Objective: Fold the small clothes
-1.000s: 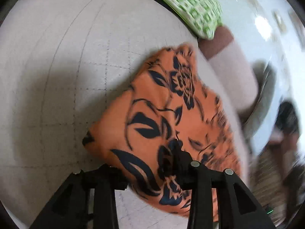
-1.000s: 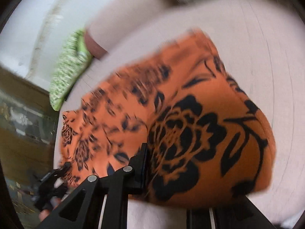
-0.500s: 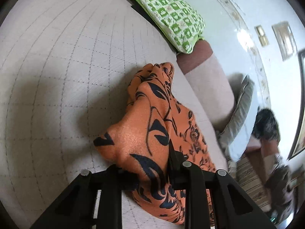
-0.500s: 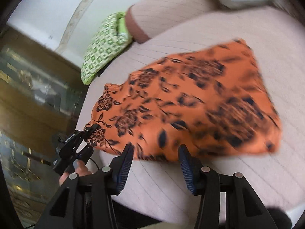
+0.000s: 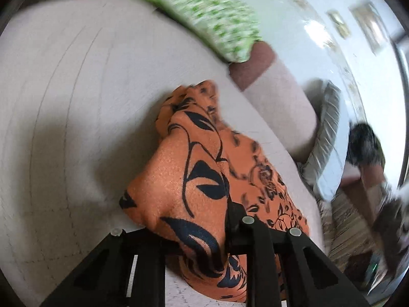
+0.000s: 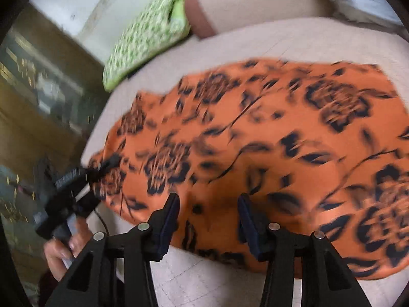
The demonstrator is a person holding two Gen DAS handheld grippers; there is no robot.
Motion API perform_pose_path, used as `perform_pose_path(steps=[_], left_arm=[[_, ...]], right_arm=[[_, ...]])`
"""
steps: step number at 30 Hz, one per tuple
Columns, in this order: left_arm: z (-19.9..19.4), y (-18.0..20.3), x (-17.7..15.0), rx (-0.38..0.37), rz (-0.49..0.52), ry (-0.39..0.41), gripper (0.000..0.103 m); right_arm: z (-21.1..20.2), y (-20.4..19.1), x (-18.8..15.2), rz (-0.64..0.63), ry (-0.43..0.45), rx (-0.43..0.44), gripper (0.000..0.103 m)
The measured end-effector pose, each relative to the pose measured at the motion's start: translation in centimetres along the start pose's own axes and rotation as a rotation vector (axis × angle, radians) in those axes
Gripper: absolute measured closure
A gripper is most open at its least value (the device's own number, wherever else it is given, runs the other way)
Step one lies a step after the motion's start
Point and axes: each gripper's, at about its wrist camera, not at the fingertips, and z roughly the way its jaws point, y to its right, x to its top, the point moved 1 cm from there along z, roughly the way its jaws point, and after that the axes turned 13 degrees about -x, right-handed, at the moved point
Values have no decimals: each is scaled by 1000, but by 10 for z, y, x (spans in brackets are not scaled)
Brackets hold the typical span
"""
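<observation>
An orange garment with a black flower print (image 6: 268,138) lies spread on the pale quilted cushion (image 6: 255,35). My right gripper (image 6: 208,220) is open, its fingers just above the garment's near edge, holding nothing. My left gripper (image 5: 194,235) is shut on a bunched corner of the same garment (image 5: 194,174) and lifts it off the cushion (image 5: 64,102). In the right wrist view the left gripper (image 6: 102,168) shows at the garment's left end, held by a hand.
A green patterned pillow (image 5: 204,12) lies at the cushion's far side, also in the right wrist view (image 6: 145,35). A grey pillow (image 5: 324,138) leans on the beige backrest (image 5: 281,107). A striped rug (image 5: 350,220) covers the floor beyond.
My right gripper has let go of the garment, which spread flat, and has now moved closer over its edge. My left gripper keeps its hold on the bunched corner.
</observation>
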Motion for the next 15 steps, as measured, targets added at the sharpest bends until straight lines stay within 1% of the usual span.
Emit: perform_pose_path(steps=[2, 5, 9, 12, 14, 15], left_arm=[[-4, 28, -4, 10, 131, 13, 82], [-1, 61, -12, 17, 243, -2, 82], [14, 113, -23, -12, 349, -45, 83], [28, 153, -36, -43, 424, -75, 83], [44, 186, -52, -76, 480, -116, 83], [51, 196, -59, -85, 497, -133, 83]], right_arm=[[-13, 23, 8, 68, 37, 8, 52], [-30, 56, 14, 158, 66, 34, 52], [-48, 99, 20, 255, 62, 71, 51], [-66, 136, 23, 322, 105, 82, 51], [-77, 160, 23, 363, 133, 98, 51], [-82, 171, 22, 378, 142, 107, 51]])
